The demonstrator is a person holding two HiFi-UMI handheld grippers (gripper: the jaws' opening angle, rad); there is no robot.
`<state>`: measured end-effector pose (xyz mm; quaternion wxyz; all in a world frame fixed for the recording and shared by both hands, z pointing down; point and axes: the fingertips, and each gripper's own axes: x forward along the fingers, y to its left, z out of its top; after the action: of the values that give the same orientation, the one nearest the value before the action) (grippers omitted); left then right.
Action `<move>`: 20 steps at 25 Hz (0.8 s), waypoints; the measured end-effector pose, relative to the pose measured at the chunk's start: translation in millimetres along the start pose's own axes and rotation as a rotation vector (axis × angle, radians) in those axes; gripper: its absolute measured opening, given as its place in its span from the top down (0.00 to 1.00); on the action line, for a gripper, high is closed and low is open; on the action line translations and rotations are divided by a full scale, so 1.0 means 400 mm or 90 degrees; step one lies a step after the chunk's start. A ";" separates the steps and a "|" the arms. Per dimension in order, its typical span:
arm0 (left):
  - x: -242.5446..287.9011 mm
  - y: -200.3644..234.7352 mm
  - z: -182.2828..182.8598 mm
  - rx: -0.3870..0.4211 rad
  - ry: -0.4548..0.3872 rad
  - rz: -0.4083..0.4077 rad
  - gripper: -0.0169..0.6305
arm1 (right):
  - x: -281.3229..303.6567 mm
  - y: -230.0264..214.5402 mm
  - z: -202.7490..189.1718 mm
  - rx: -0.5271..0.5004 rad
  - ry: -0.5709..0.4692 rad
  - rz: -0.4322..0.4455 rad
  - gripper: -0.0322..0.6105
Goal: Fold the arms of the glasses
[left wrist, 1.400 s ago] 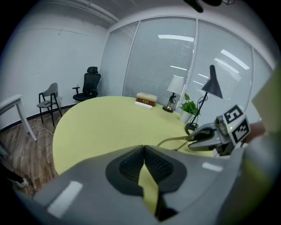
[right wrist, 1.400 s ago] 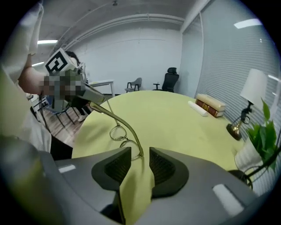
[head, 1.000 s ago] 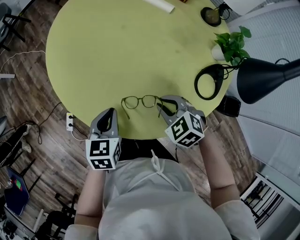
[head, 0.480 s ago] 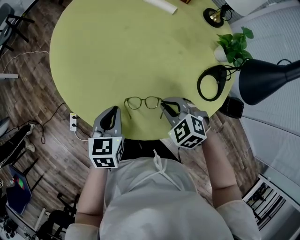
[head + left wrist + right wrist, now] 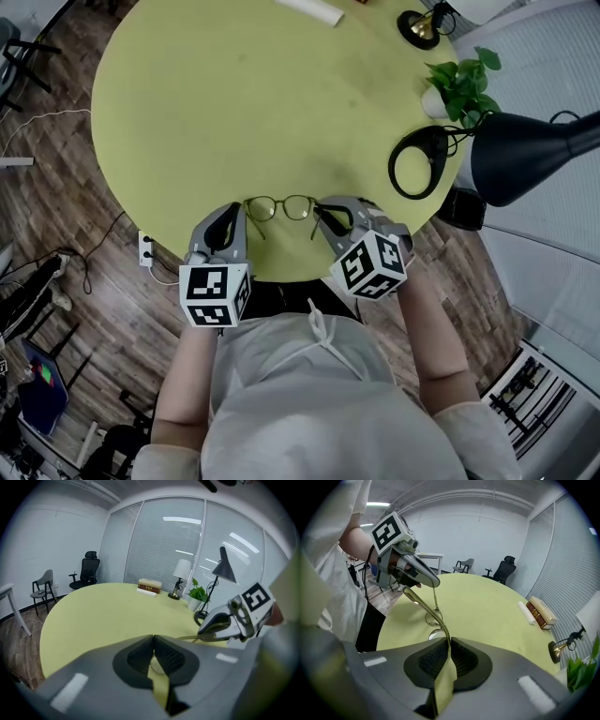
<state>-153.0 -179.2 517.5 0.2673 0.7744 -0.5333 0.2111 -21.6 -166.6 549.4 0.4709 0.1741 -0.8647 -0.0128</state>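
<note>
Thin dark-rimmed glasses (image 5: 281, 208) lie with their arms unfolded near the front edge of the round yellow-green table (image 5: 262, 103). My right gripper (image 5: 322, 210) has just been closing and is shut on the glasses' right arm, close to the hinge. In the right gripper view that arm (image 5: 426, 609) runs out from between the pads (image 5: 449, 644), past both lenses (image 5: 433, 618). My left gripper (image 5: 238, 212) is shut, its tips at the left end of the frame. In the left gripper view nothing shows between its pads (image 5: 153, 639); one lens shows below them.
A black desk lamp (image 5: 525, 155) with a ring base (image 5: 417, 161) stands at the right edge, beside a small potted plant (image 5: 459, 89). A brass object (image 5: 417, 26) and a white roll (image 5: 309, 9) lie at the far side. Books (image 5: 541, 611) lie there too.
My left gripper has moved in toward the left end of the glasses. The right gripper has stayed at the right arm, and the glasses have kept their place.
</note>
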 end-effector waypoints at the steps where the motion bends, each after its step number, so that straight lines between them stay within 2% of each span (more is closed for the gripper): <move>1: 0.006 -0.005 -0.004 0.001 0.003 -0.002 0.96 | 0.000 0.002 -0.001 0.003 -0.001 0.000 0.92; 11: 0.068 -0.041 -0.051 0.014 0.037 -0.022 0.96 | -0.005 0.017 -0.003 0.010 0.000 0.008 0.92; 17: 0.096 -0.043 -0.083 -0.053 0.062 -0.032 0.96 | -0.005 0.018 -0.003 0.014 -0.004 0.006 0.92; 20: 0.108 -0.047 -0.092 -0.057 0.071 -0.034 0.96 | -0.004 0.016 -0.005 0.017 -0.007 0.006 0.92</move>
<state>-122.1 -180.9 568.7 0.3364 0.7625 -0.5059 0.2224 -21.1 -159.8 550.4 0.4641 0.1763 -0.8680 0.0001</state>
